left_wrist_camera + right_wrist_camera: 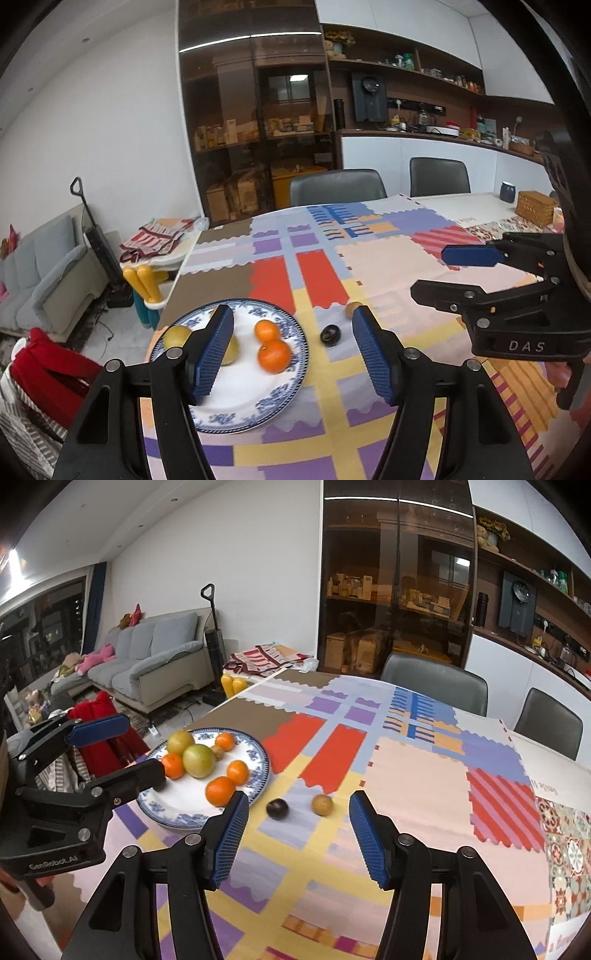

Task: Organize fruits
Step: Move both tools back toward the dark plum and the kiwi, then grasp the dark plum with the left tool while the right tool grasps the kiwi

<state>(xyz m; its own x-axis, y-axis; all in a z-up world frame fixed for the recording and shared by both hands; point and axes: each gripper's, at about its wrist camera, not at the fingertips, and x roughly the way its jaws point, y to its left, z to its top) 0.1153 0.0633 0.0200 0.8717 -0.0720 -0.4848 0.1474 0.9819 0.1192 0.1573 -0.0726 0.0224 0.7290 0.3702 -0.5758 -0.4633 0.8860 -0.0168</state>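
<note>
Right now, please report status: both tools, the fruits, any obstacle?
Left tool open, empty; right tool open, empty. Plate holds most fruits. Dark fruit and brown fruit loose on tablecloth. Nothing blocking.

White walls; grey sofa point(147, 653) far left of gripper, dark glass cabinet point(395, 590) and grey chairs point(432, 683) ahead.

From the left wrist, the left gripper's point(293, 354) left finger point(212, 354) covers part of the plate point(258, 413) and most of two yellow-green fruits point(175, 335) behind it. The tan fruit point(354, 307) shows only as a sliver past the right finger. The right gripper point(447, 273) is cut off at the frame's right edge. From the right wrist, the left gripper's point(129, 746) lower finger overlaps the plate's point(177, 818) near-left rim. Shelf items beyond the surface point(332, 849) are too small to tell.
</note>
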